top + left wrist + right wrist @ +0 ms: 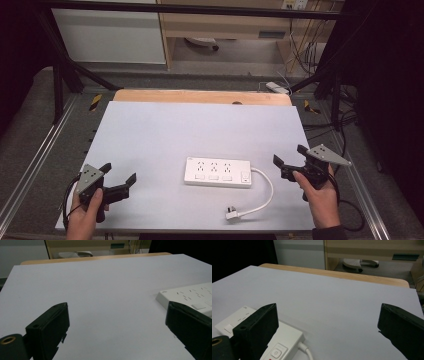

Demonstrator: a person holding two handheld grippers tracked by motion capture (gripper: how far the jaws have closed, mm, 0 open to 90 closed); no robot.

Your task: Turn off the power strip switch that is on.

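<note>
A white power strip [217, 172] lies flat near the front middle of the pale table [195, 130]. Its white cable [265, 192] curls to the front and ends in a loose plug [233, 215] lying on the table. My left gripper [119, 179] is held at the front left, open and holding nothing, apart from the strip. The strip's end [190, 297] shows beyond that gripper's right jaw. My right gripper [290, 156] hovers just right of the strip, open, nothing between its jaws. Below its left jaw I see the strip's switch end [279, 350] and cable exit [305, 348].
A wooden table edge [200, 96] runs along the back of the pale surface. Metal frame rails [45, 145] flank both sides. Beyond stand a wooden desk [225, 25], a chair base [202, 44] and tangled cables [305, 50] on the floor.
</note>
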